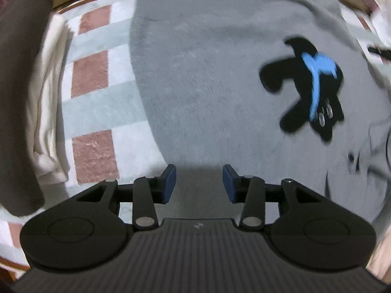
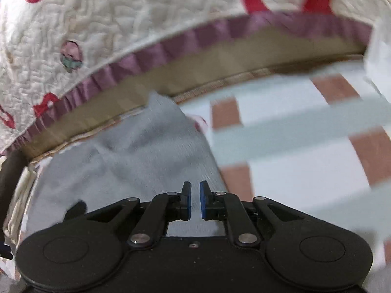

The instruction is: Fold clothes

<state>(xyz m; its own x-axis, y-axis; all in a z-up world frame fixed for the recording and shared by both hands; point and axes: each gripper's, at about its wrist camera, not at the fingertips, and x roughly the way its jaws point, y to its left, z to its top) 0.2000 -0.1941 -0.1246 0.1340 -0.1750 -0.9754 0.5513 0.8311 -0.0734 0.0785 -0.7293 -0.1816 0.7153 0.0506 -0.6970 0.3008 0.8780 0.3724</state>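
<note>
A checked blanket (image 1: 90, 107) in pink, white and pale green covers the bed, with a dark bolster (image 1: 17, 92) and cream cloth (image 1: 48, 112) at its left edge. The grey sweatshirt (image 1: 207, 85) lies spread on it under the left hand-held gripper (image 1: 199, 180), whose fingers stand wide apart and empty. The right hand-held gripper (image 2: 194, 201), jaws nearly together with a narrow gap, hangs over the sweatshirt's bunched edge below a quilted bedspread (image 2: 122, 17).

Two close downward views, shared grey garment (image 1: 207, 85).
</note>
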